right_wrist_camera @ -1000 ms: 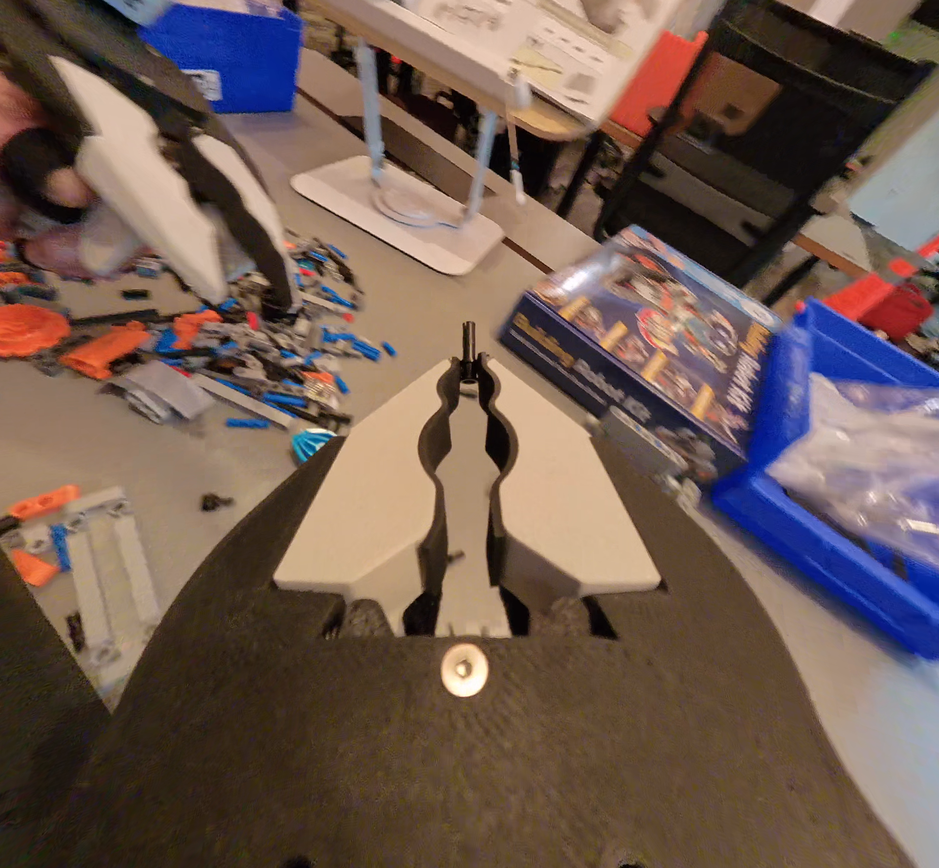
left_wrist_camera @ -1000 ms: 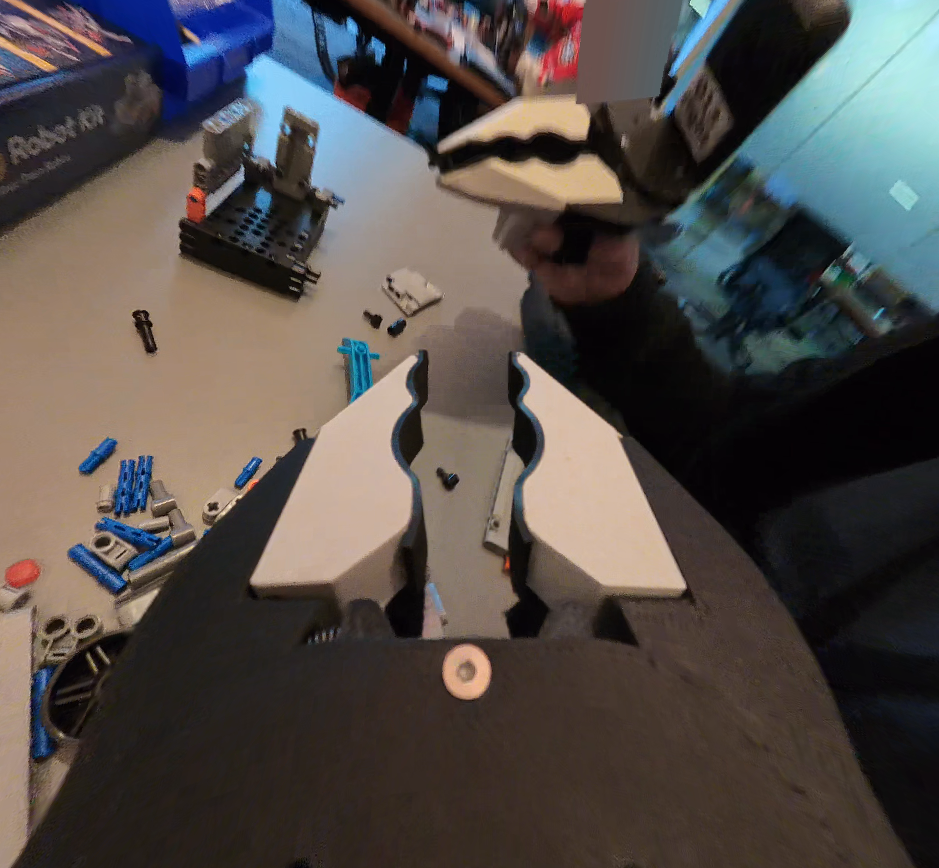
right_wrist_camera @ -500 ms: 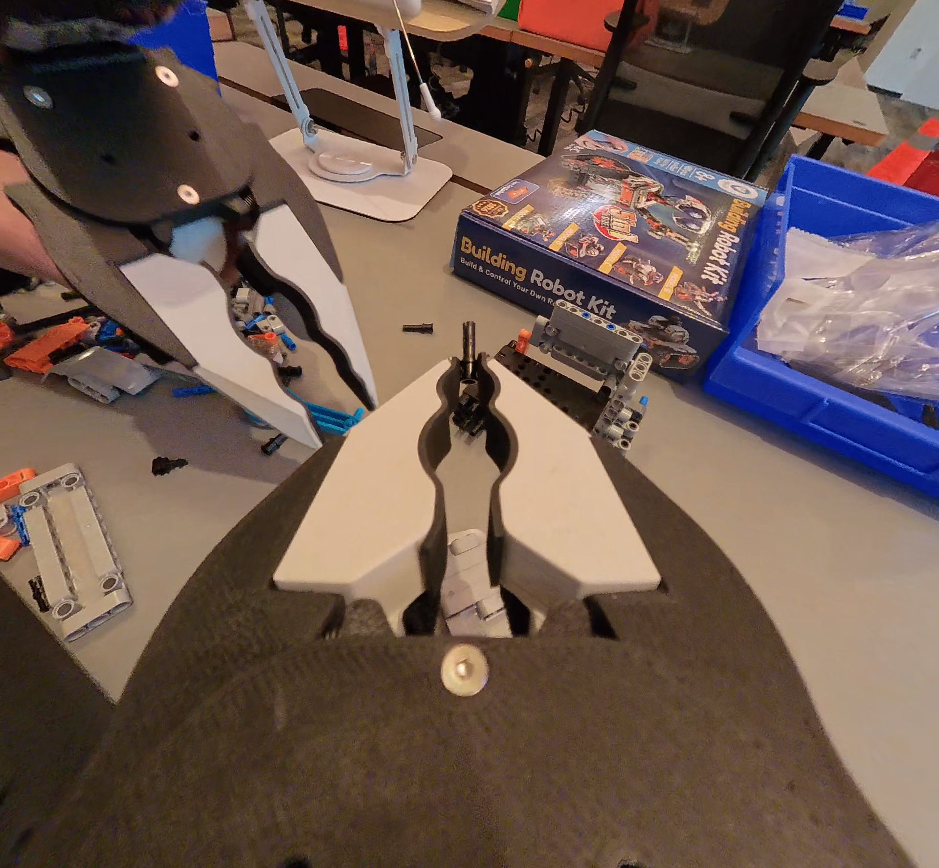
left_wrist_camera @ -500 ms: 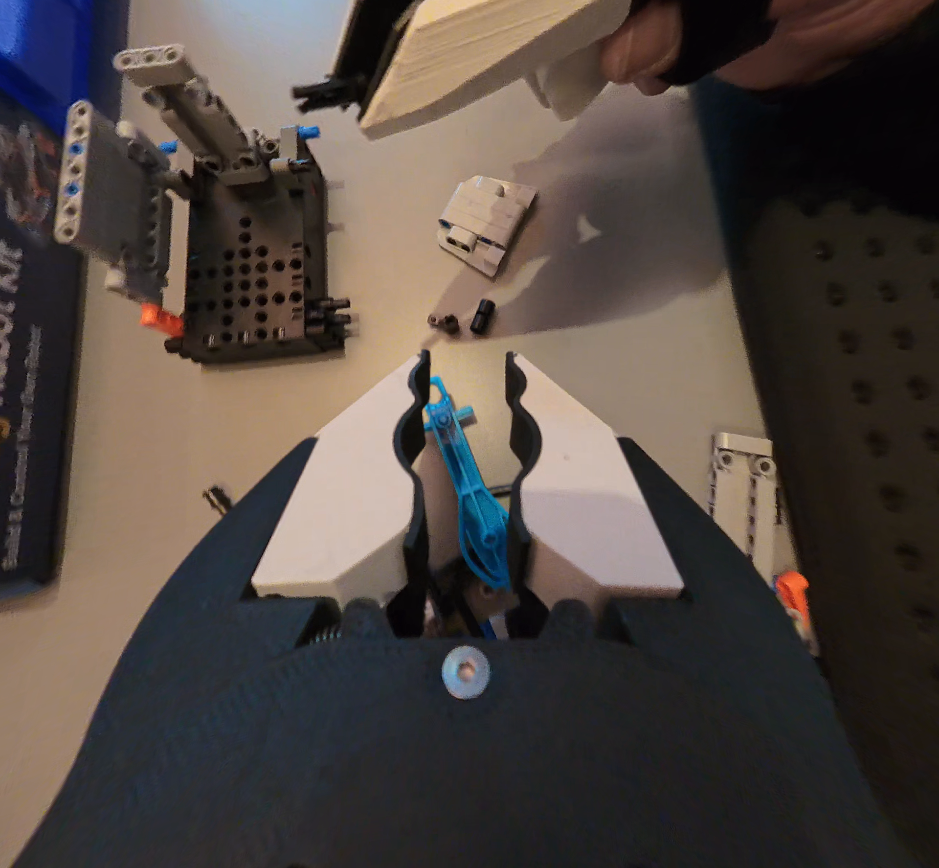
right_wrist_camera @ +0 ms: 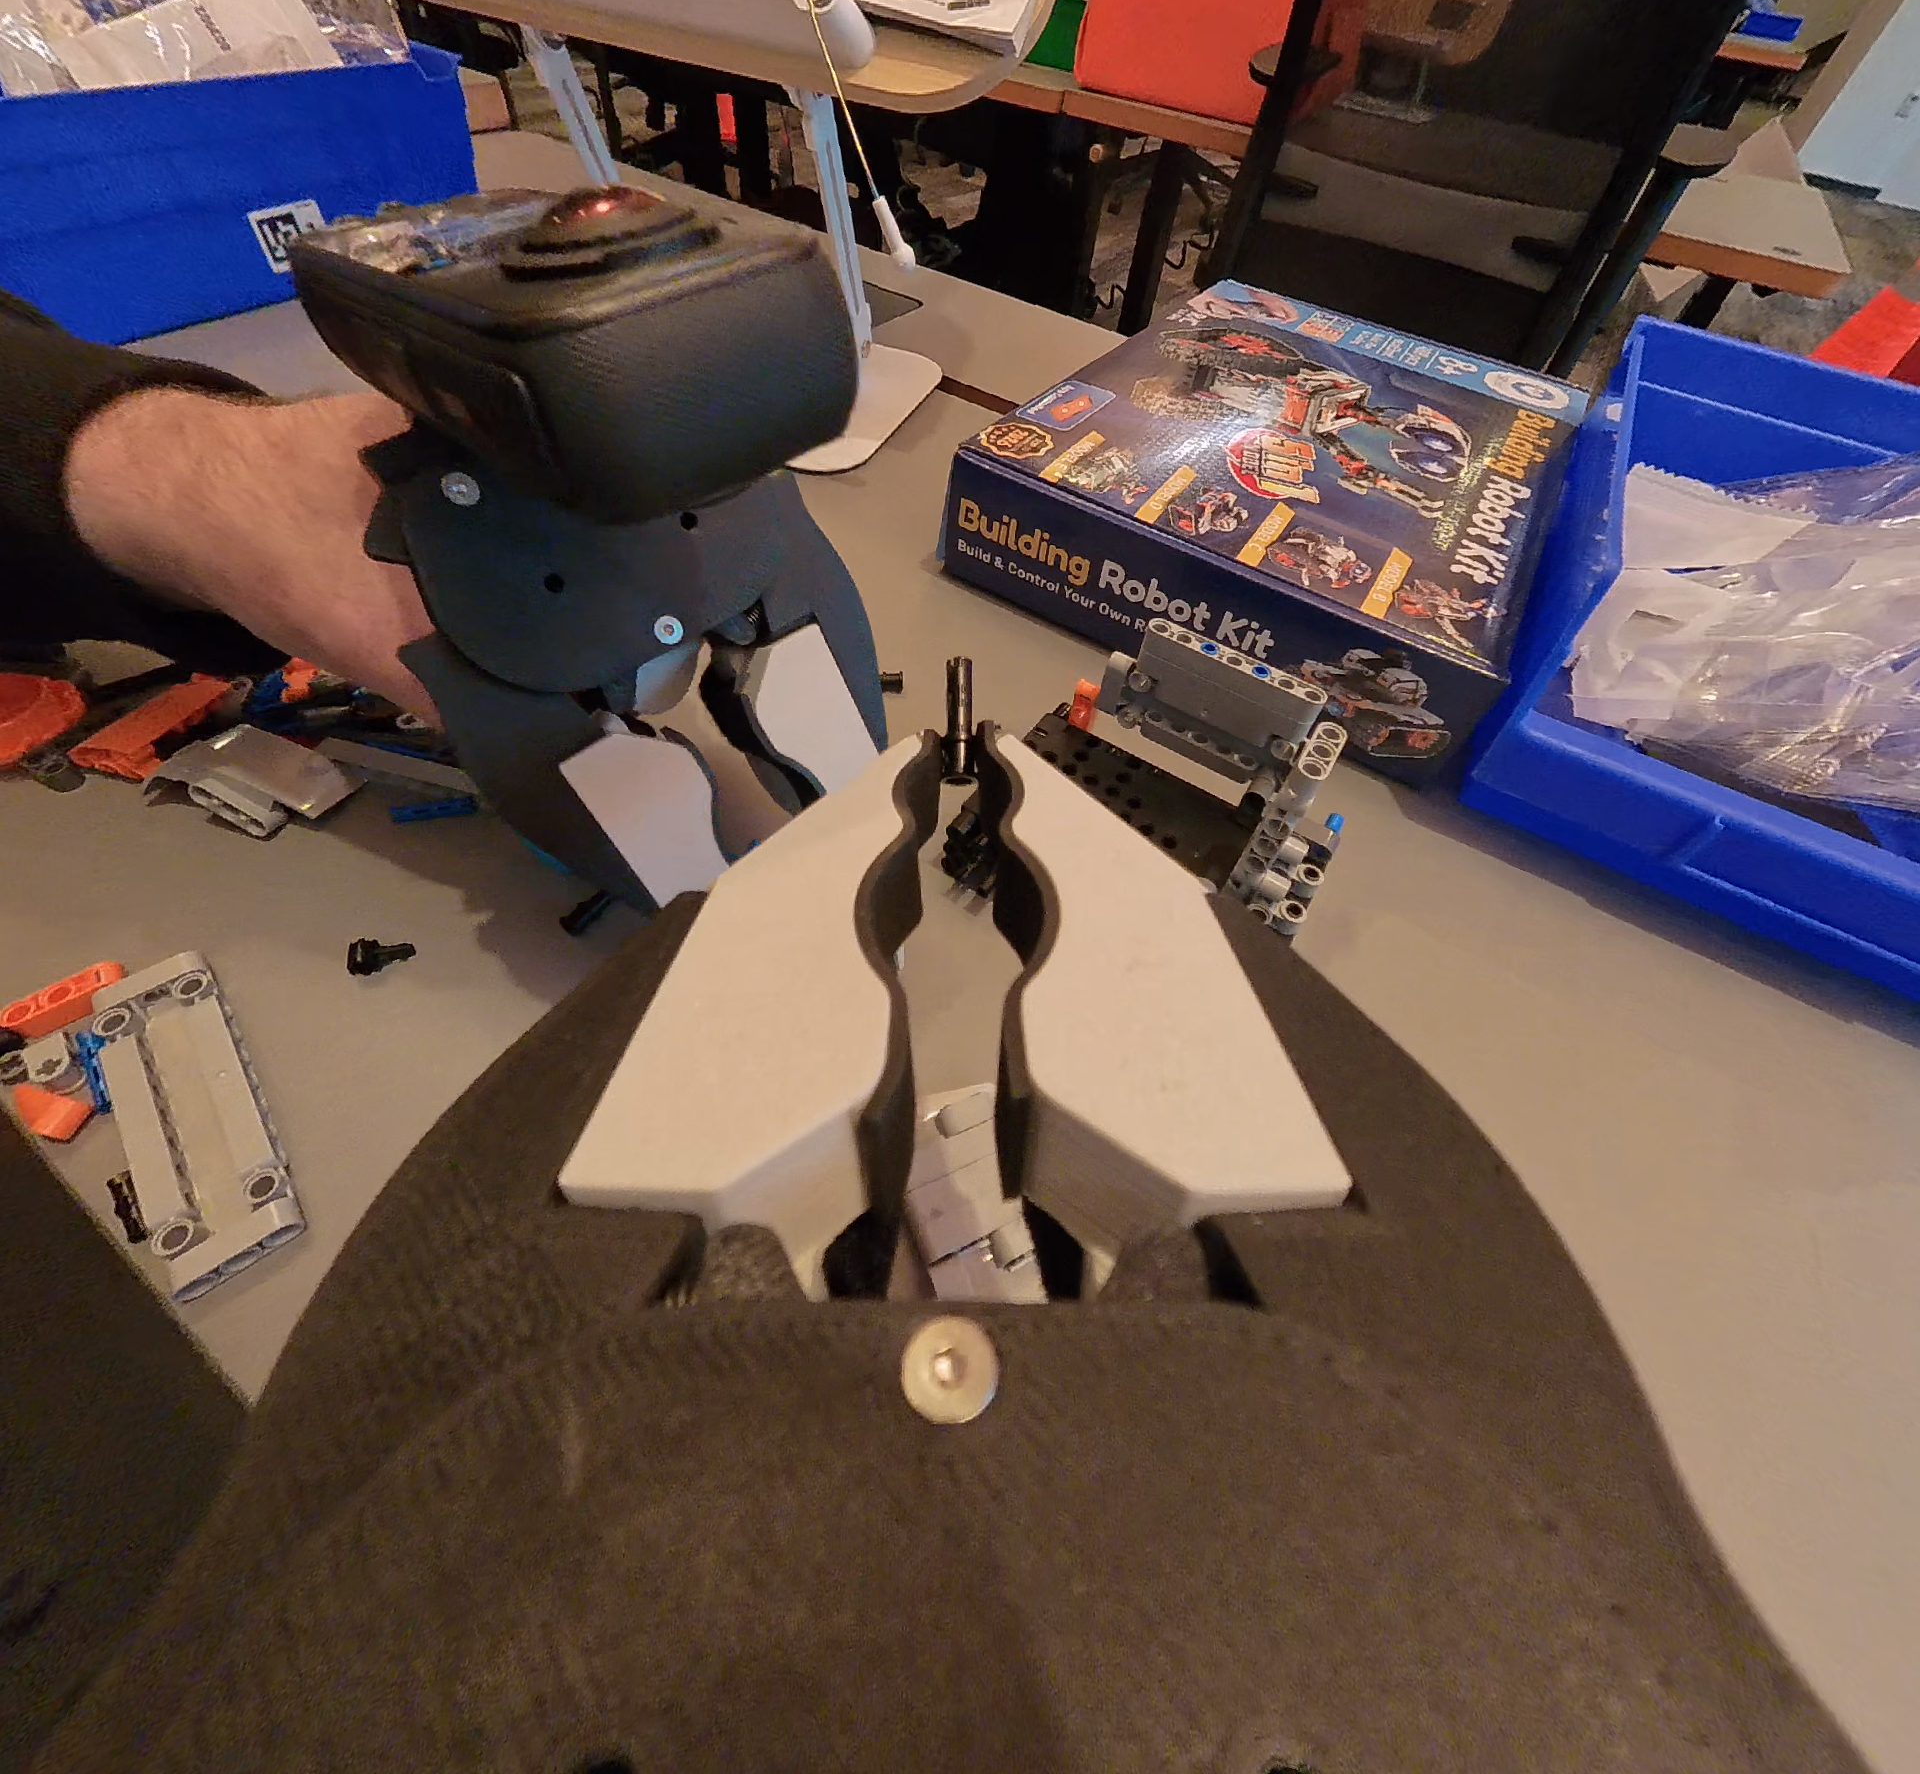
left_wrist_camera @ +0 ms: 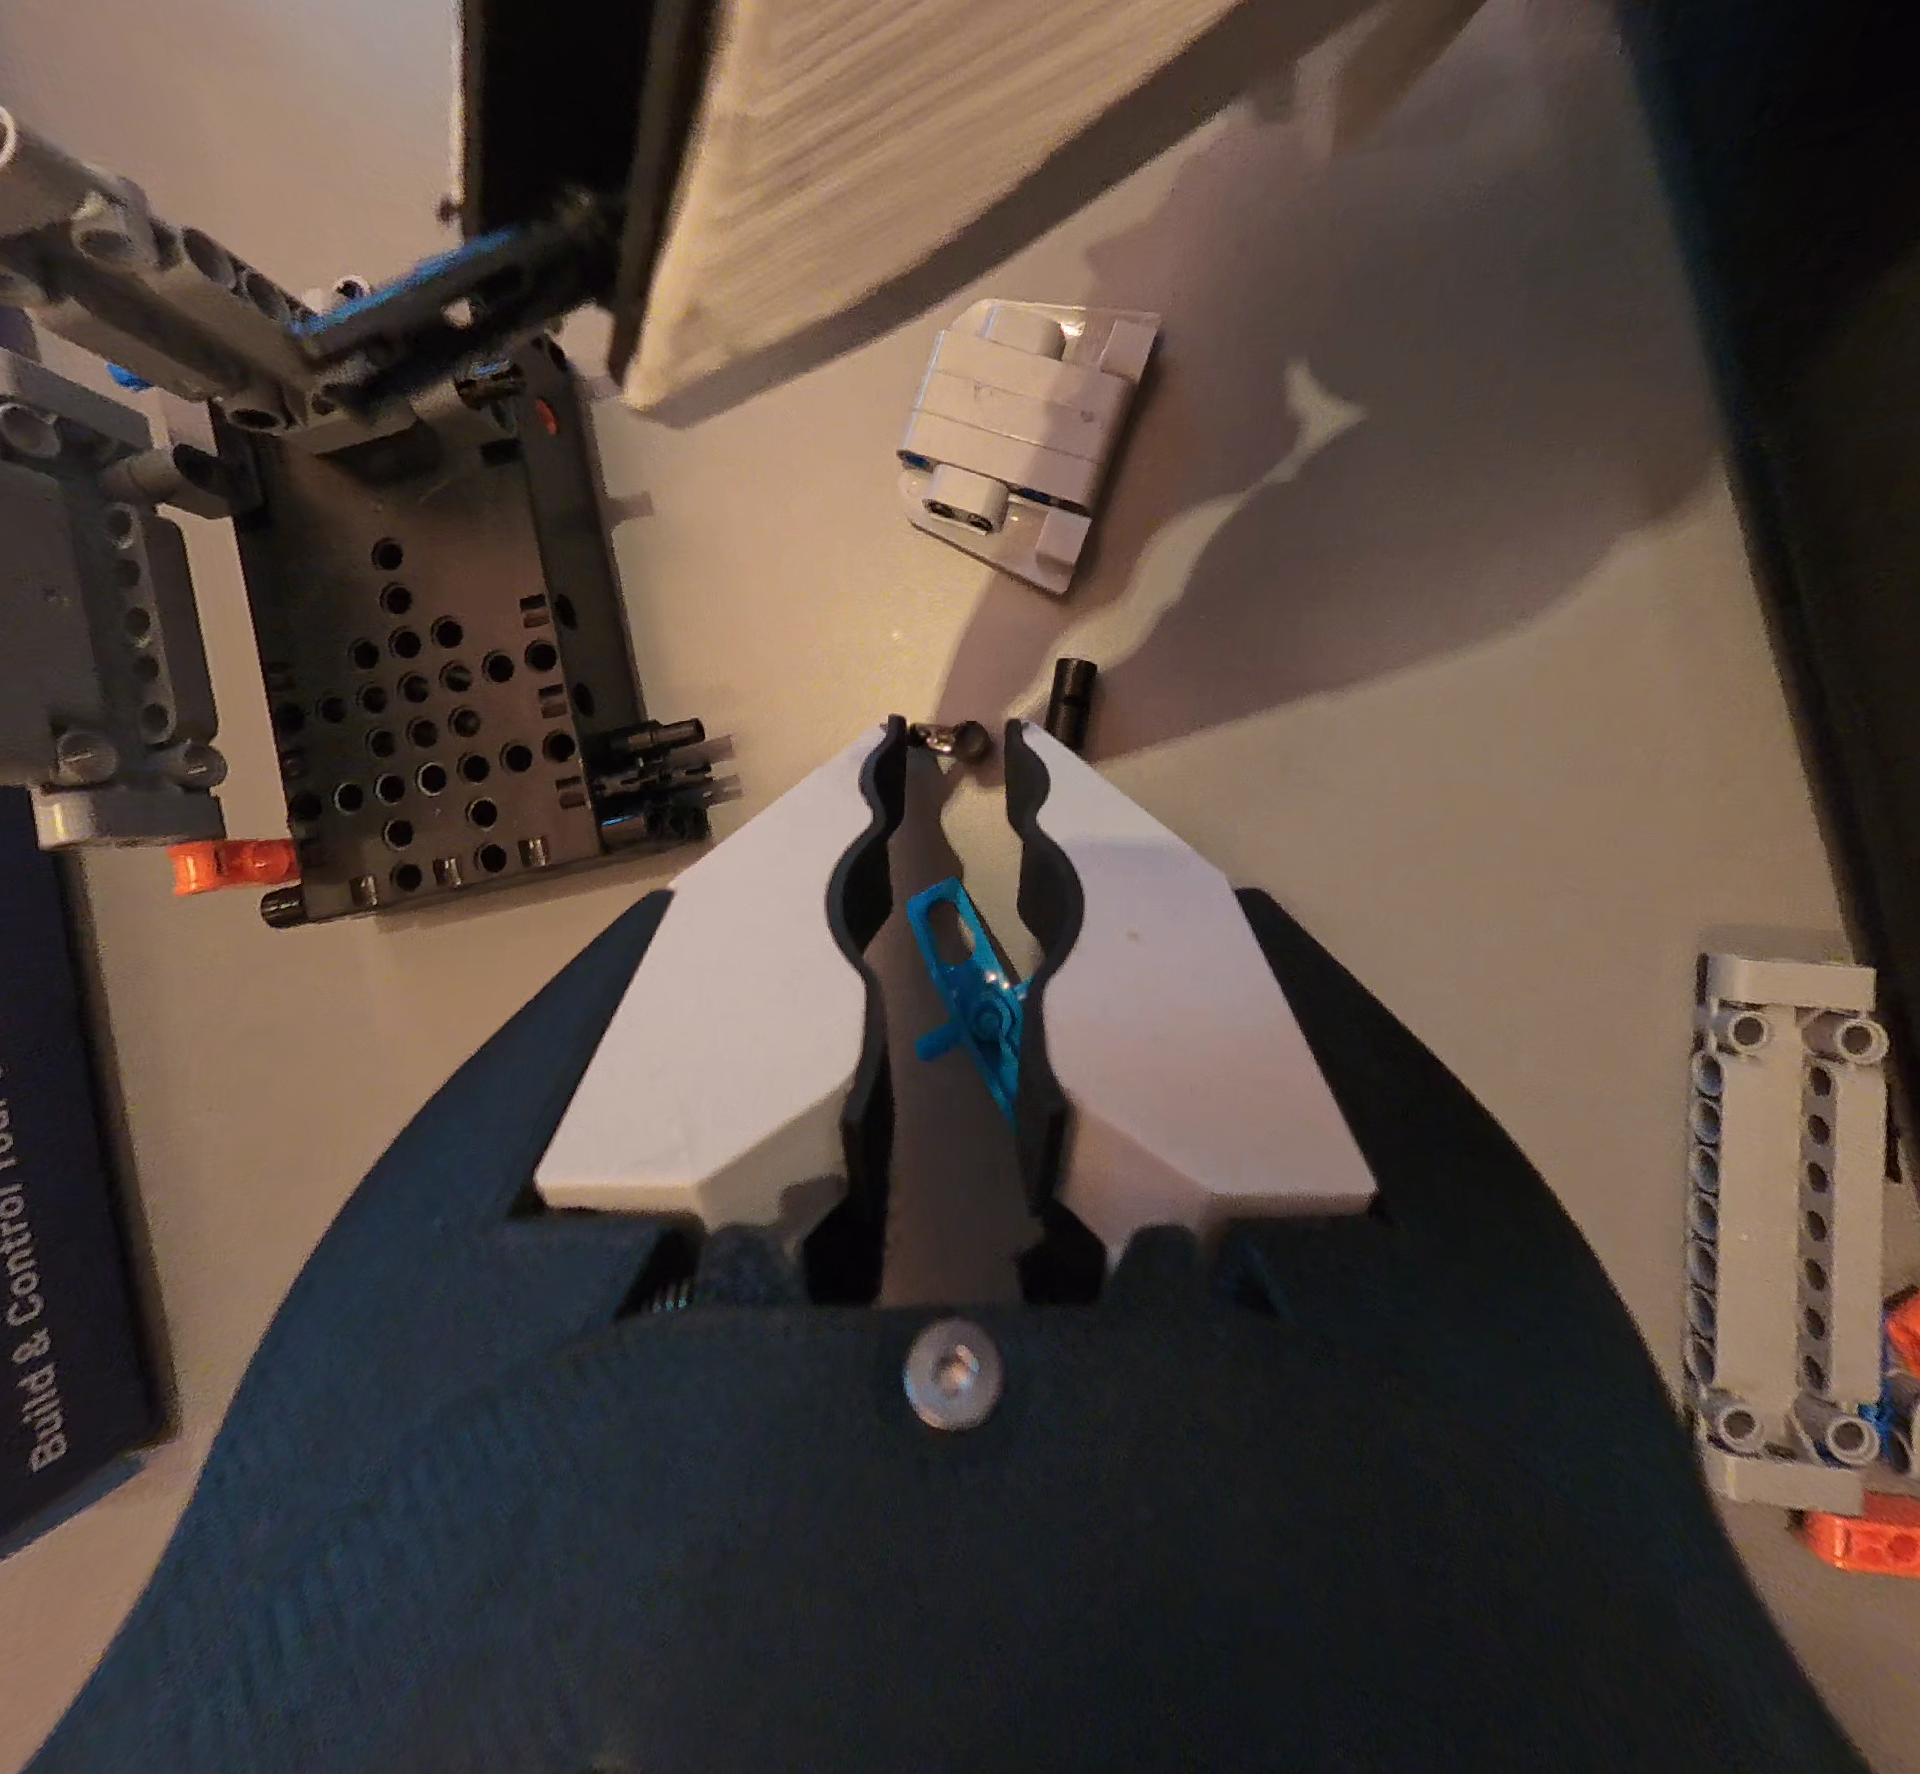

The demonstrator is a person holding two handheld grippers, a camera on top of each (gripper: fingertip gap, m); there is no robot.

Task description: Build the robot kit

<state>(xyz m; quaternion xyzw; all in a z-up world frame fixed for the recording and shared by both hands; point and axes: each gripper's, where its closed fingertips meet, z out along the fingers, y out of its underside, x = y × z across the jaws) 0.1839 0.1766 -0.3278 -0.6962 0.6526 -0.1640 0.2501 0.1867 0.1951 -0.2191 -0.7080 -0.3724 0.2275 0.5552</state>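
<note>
right tool [right_wrist_camera: 964, 737] pinches a small black plastic pin [right_wrist_camera: 962, 708] upright, just before the black perforated plastic frame [right_wrist_camera: 1143, 794]. left tool [left_wrist_camera: 951, 737] gapes, empty, over the grey counter [left_wrist_camera: 831, 581].

A grey matte tabletop [right_wrist_camera: 1507, 1049] fills the foreground under warm light. Behind it stand wood-topped desks with black legs [right_wrist_camera: 1164, 119] and a black chair [right_wrist_camera: 1538, 62].

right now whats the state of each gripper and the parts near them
left gripper: open, low over the table
blue part: lying flat between its fingers, ungripped
right gripper: shut on black pin
black pin: upright at the fingertips
black perforated base: flat on the table, grey beams attached
</note>
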